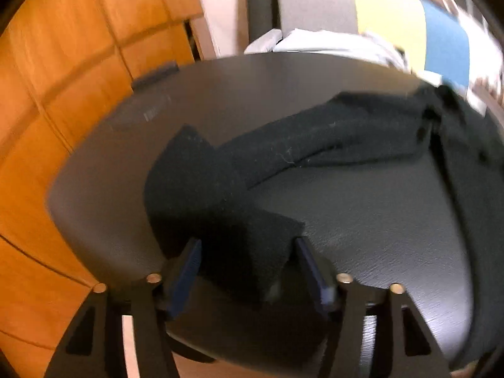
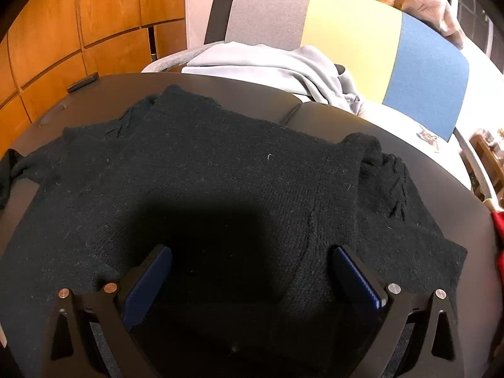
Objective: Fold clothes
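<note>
A black knit sweater (image 2: 220, 170) lies spread flat on the black table (image 2: 245, 89). In the right wrist view my right gripper (image 2: 252, 280) hovers open just over the sweater's near body, its blue pads (image 2: 148, 280) wide apart. In the left wrist view one long sleeve (image 1: 315, 138) runs from the sweater's body at the right toward me. The sleeve's end (image 1: 220, 201) lies between the fingers of my left gripper (image 1: 249, 267), whose jaws stand apart, so it is open around the cloth. The left wrist view is blurred by motion.
Behind the table stands a chair (image 2: 352, 31) with a grey, yellow and blue back, and a pale grey garment (image 2: 267, 66) lies on its seat. Wooden cabinets (image 2: 78, 15) fill the left. A small dark bar (image 2: 83, 82) sits at the table's far left edge. Something red (image 2: 497, 230) shows at the right.
</note>
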Action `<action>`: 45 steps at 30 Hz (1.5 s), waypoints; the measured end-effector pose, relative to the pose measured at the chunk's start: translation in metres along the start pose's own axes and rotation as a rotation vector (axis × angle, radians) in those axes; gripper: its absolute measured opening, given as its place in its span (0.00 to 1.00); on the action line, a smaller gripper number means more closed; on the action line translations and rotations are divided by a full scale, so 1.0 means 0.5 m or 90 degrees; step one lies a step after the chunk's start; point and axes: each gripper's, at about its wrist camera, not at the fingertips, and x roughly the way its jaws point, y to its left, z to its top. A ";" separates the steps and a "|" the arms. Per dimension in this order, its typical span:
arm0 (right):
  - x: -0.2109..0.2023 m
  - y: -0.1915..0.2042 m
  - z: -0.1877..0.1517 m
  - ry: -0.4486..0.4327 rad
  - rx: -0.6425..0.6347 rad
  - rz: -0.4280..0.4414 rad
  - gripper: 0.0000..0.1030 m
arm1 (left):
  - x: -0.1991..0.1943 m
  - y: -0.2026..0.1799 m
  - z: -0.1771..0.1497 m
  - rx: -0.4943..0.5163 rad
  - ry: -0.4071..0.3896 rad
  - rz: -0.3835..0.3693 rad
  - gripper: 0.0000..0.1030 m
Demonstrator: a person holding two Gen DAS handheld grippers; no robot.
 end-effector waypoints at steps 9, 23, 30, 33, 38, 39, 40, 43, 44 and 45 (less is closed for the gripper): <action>-0.002 -0.008 0.000 0.000 0.011 0.019 1.00 | -0.160 0.163 0.184 -0.339 -0.169 -0.473 0.06; -0.010 -0.015 0.001 -0.005 0.020 0.034 1.00 | -0.362 -0.281 0.488 -0.150 -0.177 -0.857 0.06; -0.022 -0.028 0.005 -0.012 0.036 0.067 1.00 | -0.267 -0.573 0.482 -0.107 0.001 -0.925 0.06; -0.059 -0.070 -0.008 -0.038 0.101 0.110 1.00 | -0.219 -0.669 0.455 -0.097 0.087 -0.927 0.06; -0.116 -0.169 -0.062 -0.070 0.255 0.172 1.00 | -0.143 -0.820 0.412 -0.080 0.223 -0.926 0.32; -0.123 -0.185 -0.074 -0.070 0.286 0.202 1.00 | -0.139 -0.813 0.409 -0.077 0.222 -0.929 0.35; -0.129 -0.199 -0.086 -0.067 0.316 0.232 1.00 | -0.138 -0.795 0.406 -0.074 0.213 -0.929 0.37; -0.145 -0.239 -0.127 -0.073 0.411 0.327 1.00 | -0.122 -0.687 0.383 -0.081 0.166 -0.905 0.42; -0.150 -0.251 -0.140 -0.080 0.443 0.362 1.00 | -0.114 -0.648 0.377 -0.084 0.146 -0.876 0.47; -0.152 -0.256 -0.150 -0.082 0.475 0.397 1.00 | -0.106 -0.608 0.371 -0.087 0.126 -0.847 0.49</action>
